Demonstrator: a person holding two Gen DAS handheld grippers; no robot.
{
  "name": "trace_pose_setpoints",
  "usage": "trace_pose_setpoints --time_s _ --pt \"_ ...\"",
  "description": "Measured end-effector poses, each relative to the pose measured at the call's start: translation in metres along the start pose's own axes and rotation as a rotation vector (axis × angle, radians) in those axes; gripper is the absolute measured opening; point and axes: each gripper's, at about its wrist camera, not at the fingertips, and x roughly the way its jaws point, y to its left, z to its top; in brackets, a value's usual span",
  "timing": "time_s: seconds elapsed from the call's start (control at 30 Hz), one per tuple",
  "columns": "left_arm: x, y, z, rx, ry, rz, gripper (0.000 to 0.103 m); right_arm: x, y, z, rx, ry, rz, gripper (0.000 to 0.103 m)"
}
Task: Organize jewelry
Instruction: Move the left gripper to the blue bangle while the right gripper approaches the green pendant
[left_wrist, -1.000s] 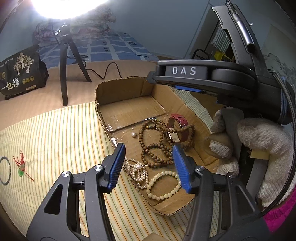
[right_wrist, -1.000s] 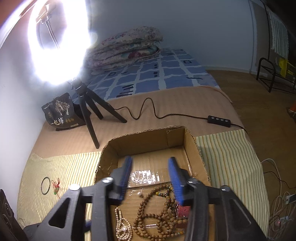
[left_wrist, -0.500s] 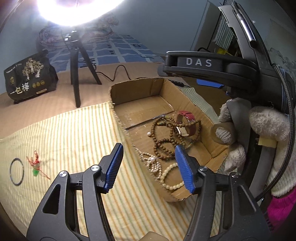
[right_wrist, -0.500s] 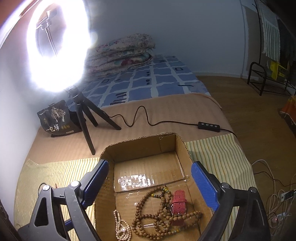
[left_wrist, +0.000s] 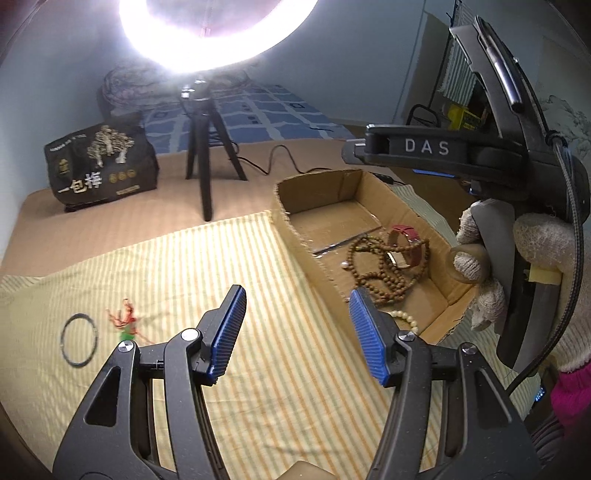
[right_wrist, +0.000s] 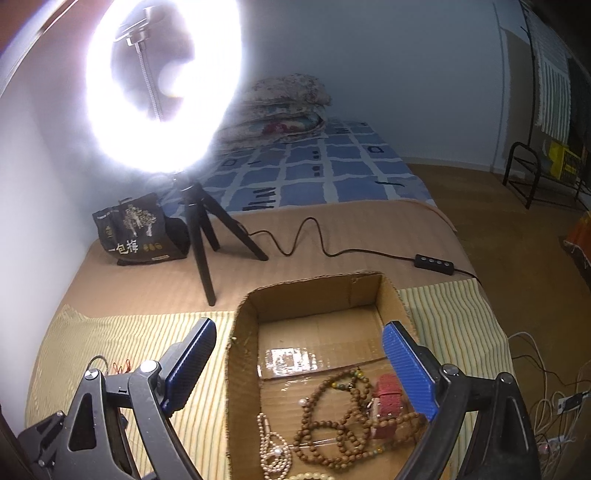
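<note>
A: Cloth (left_wrist: 155, 266), striped yellow and green, covers the near part of the bed; a cardboard box (left_wrist: 291, 221) sits on it. Past the box lies tan bedding, then a blue checked sheet (right_wrist: 314, 173) with folded quilts (right_wrist: 280, 107) against the wall.

B: And the jewelry?

A: Brown bead strings (right_wrist: 332, 428), a red watch (right_wrist: 388, 402) and pearl strands (right_wrist: 273, 450) lie inside the box. Left of the box, on the cloth, lie a dark ring (left_wrist: 79, 339) and a small red-and-green charm (left_wrist: 127, 325), close together.

B: The grippers?

A: The left gripper (left_wrist: 295, 332) hangs over the cloth just left of the box, jaws apart, empty. The right gripper (right_wrist: 299, 365) is above the box, jaws wide apart, empty.

B: Beyond the box?

A: A ring light (right_wrist: 162, 85) on a tripod, a black bag (left_wrist: 99, 170) beside it, its cable running behind the box. Right of the bed is wooden floor (right_wrist: 517, 240).
</note>
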Motion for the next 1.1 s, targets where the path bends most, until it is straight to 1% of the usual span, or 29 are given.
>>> trace_pose_setpoints --time_s 0.23,0.4,0.6,0.63,0.73,0.77,1.1 --pt "-0.018 0.022 -0.004 -0.004 -0.032 0.03 0.06 -0.003 0.027 -0.001 -0.047 -0.011 0.019 0.093" --pt "-0.024 0.045 -0.009 -0.025 -0.03 0.055 0.06 -0.003 0.045 -0.002 -0.082 -0.019 0.031 0.093" --pt "-0.03 0.079 -0.016 -0.07 -0.024 0.086 0.06 0.0 0.069 -0.004 -0.099 -0.021 0.068 0.093" --pt "-0.03 0.086 -0.018 -0.079 -0.021 0.093 0.061 0.001 0.073 -0.004 -0.101 -0.021 0.073 0.093" --pt "-0.033 0.105 -0.025 -0.103 -0.02 0.115 0.073 0.004 0.086 -0.006 -0.113 -0.016 0.091 0.093" --pt "-0.034 0.113 -0.028 -0.112 -0.019 0.127 0.075 0.005 0.09 -0.007 -0.118 -0.014 0.097 0.093" --pt "-0.028 0.183 -0.059 -0.216 0.052 0.209 0.075 0.026 0.13 -0.022 -0.158 0.035 0.159 0.093"
